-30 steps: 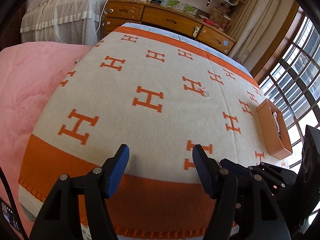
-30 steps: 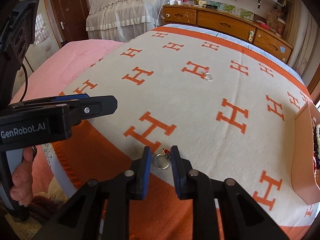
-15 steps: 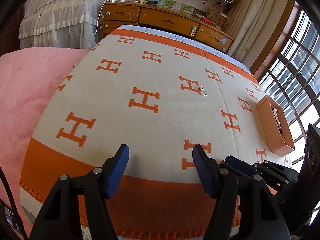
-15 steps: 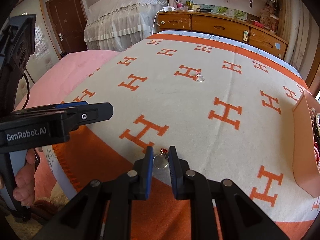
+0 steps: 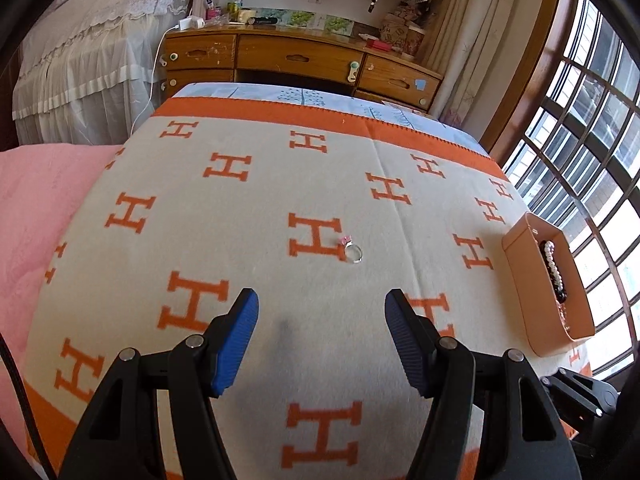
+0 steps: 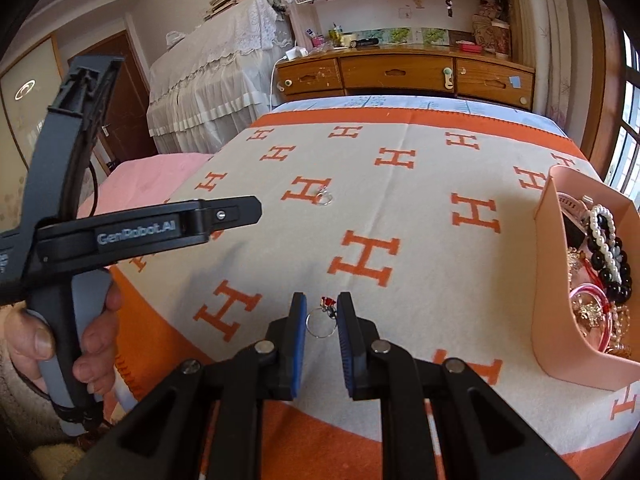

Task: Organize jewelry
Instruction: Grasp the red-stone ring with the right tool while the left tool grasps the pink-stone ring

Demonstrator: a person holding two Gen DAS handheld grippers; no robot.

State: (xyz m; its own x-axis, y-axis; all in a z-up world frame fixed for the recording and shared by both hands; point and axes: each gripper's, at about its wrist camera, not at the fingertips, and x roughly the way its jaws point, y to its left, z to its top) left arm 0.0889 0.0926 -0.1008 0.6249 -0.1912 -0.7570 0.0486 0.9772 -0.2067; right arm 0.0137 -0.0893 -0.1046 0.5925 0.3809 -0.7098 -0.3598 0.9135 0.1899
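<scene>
My right gripper point(image 6: 322, 312) is shut on a silver ring with a red stone point(image 6: 322, 320) and holds it above the blanket, left of the peach jewelry box point(image 6: 560, 340). The box holds pearl and black bead bracelets point(image 6: 608, 248). A second silver ring with a pink stone point(image 5: 353, 251) lies on the blanket; it also shows in the right wrist view point(image 6: 325, 197). My left gripper point(image 5: 322, 320) is open and empty, hovering a little short of that ring. The box shows at the right in the left wrist view point(image 5: 532, 300).
A beige blanket with orange H marks point(image 5: 248, 240) covers the bed. A pink cover point(image 5: 36, 208) lies to the left. A wooden dresser point(image 5: 296, 60) stands beyond the far edge. Windows point(image 5: 592, 120) are at the right.
My right gripper has lifted the red-stone ring and moved toward the box. My left gripper has moved forward over the blanket, closer to the pink-stone ring.
</scene>
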